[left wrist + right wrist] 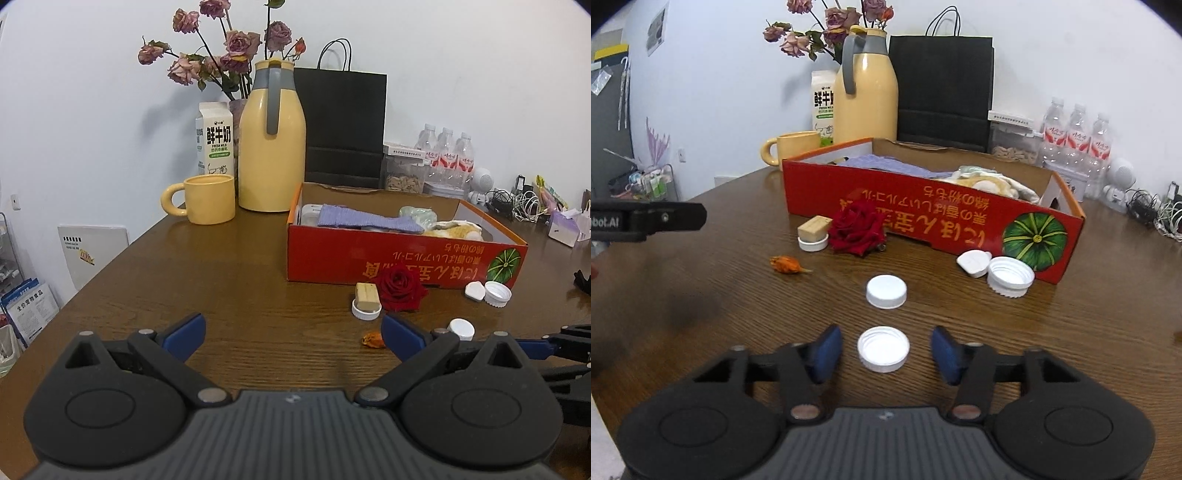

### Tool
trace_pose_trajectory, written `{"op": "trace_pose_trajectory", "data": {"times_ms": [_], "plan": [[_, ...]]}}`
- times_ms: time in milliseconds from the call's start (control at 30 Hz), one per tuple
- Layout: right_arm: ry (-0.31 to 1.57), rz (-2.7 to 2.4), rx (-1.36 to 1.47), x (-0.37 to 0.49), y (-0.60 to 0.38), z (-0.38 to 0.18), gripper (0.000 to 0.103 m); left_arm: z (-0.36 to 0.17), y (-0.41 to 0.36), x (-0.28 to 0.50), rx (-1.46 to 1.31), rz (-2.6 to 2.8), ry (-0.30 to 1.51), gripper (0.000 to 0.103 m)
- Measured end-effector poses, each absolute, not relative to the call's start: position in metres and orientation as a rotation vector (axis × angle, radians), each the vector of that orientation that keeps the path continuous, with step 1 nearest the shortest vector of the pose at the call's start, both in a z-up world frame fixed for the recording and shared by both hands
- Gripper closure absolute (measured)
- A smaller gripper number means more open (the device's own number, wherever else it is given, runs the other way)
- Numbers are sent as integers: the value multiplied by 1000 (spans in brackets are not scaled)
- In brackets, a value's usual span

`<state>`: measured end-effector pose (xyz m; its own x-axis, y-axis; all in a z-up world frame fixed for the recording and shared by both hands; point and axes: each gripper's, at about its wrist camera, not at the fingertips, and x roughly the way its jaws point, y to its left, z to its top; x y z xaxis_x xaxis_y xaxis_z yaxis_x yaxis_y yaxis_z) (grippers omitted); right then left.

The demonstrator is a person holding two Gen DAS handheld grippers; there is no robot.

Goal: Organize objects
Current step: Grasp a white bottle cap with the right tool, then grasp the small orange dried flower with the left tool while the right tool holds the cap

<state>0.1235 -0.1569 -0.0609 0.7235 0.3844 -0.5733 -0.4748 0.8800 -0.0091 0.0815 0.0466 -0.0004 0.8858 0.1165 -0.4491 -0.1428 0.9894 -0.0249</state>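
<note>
An upturned white cap point(883, 349), hollow side up on the table point(1089, 332), is seen only in the right wrist view, between the right gripper point(884, 349) jaws, which stand apart, not touching it. The left gripper point(291, 332) jaws are spread wide over bare wood. A 2nd cap point(886, 291) lies just beyond.

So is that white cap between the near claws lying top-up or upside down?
Upside down. The white cap shows its hollow inside and ridged inner rim, unlike the other cap beyond it, whose smooth top faces up.

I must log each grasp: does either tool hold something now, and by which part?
Nothing is held. The right tool stands around an upturned white cap on the table, but its pads do not touch the rim. The left tool is open and empty.
</note>
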Motion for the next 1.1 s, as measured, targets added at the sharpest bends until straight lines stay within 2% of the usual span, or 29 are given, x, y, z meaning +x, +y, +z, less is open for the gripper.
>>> {"op": "trace_pose_trajectory", "data": {"times_ms": [33,767,1100], "plan": [[594,478,-159,123,-157,-61,76,-1,47,82,-59,136,466,0],[450,349,-118,147,-183,-37,76,-9,27,103,-34,111,517,0],[420,308,-100,159,-189,-44,76,-18,6,122,-3,91,558,0]]}}
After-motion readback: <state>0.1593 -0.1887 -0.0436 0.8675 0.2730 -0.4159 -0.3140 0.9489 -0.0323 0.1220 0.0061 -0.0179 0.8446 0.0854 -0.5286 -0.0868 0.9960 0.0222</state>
